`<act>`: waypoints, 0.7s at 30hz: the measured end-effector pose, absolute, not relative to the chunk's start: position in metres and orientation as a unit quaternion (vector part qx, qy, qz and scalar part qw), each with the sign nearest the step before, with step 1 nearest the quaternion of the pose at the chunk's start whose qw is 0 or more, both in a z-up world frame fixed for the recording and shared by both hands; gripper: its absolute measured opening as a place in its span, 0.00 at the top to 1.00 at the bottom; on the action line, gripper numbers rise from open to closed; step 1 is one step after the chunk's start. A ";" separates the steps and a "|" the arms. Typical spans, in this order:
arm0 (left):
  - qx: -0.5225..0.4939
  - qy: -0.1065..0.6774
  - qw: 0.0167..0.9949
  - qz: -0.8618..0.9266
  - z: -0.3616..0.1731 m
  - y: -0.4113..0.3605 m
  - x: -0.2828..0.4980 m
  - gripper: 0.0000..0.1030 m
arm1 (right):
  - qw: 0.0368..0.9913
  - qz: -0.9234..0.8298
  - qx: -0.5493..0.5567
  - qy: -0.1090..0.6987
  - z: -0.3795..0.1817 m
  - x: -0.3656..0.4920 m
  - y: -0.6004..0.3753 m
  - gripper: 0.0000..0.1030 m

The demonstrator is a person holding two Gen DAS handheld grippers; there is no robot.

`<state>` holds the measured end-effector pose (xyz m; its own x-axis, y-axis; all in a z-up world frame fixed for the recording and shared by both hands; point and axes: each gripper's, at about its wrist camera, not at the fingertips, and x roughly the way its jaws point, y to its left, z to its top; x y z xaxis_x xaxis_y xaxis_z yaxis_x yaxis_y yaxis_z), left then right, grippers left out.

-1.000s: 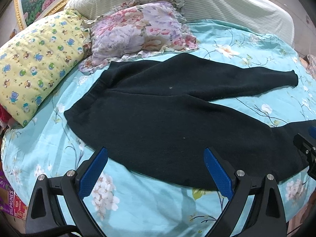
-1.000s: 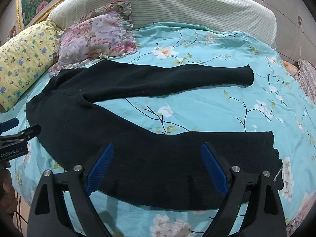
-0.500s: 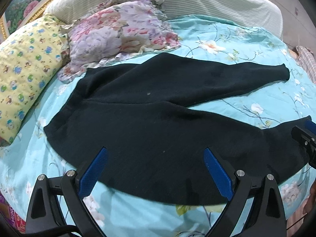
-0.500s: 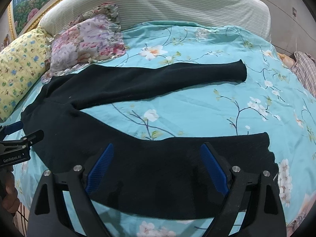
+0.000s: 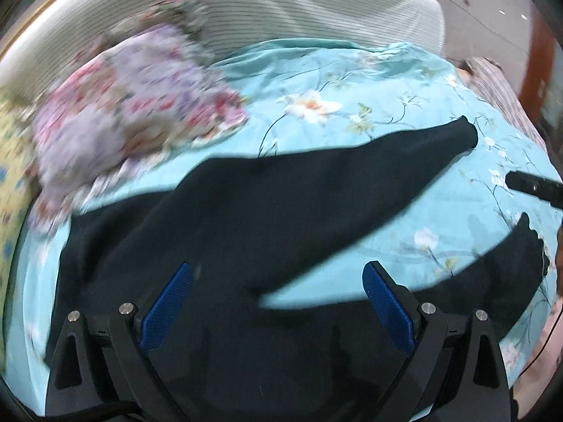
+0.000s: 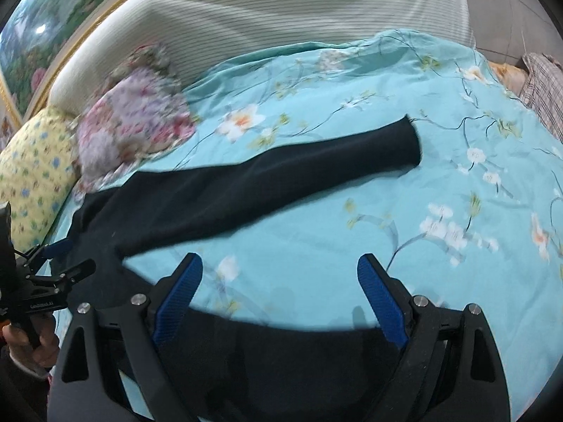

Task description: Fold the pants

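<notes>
While both tools gape, black pants (image 5: 267, 218) sprawl across the bed (image 6: 316, 81).
Left tool (image 5: 278, 302) over the seat mid-frame; right tool (image 6: 279, 299) above the near leg, lower frame.

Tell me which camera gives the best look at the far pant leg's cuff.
The right wrist view: the far leg's cuff lies sharp and unobstructed on the blue floral bedspread. The left wrist view shows the same cuff too, but smaller, nearer the frame's edge and blurrier.

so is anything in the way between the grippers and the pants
Nothing visible is. The black pants lie spread on the floral bedspread with both legs bare. The left gripper and right gripper are both open right over the near leg. The floral pillow sits beyond the waist.
</notes>
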<state>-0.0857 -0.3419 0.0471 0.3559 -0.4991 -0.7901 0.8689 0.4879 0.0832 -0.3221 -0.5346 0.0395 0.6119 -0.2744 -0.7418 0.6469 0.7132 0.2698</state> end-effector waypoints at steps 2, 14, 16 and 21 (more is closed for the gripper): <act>0.273 0.363 0.765 -0.456 0.047 -0.368 -0.069 0.05 | 0.854 -0.267 0.274 0.352 0.040 -0.320 -0.557 0.13; 0.341 0.393 0.676 -0.521 0.007 -0.491 -0.008 0.05 | 0.814 -0.316 0.309 0.377 0.028 -0.319 -0.687 0.13; 0.353 0.406 0.654 -0.531 -0.006 -0.505 0.000 0.06 | 0.813 -0.310 0.321 0.374 0.022 -0.319 -0.703 0.13; 0.400 0.433 0.590 -0.551 -0.034 -0.525 0.008 0.09 | 0.806 -0.280 0.344 0.393 0.006 -0.306 -0.730 0.13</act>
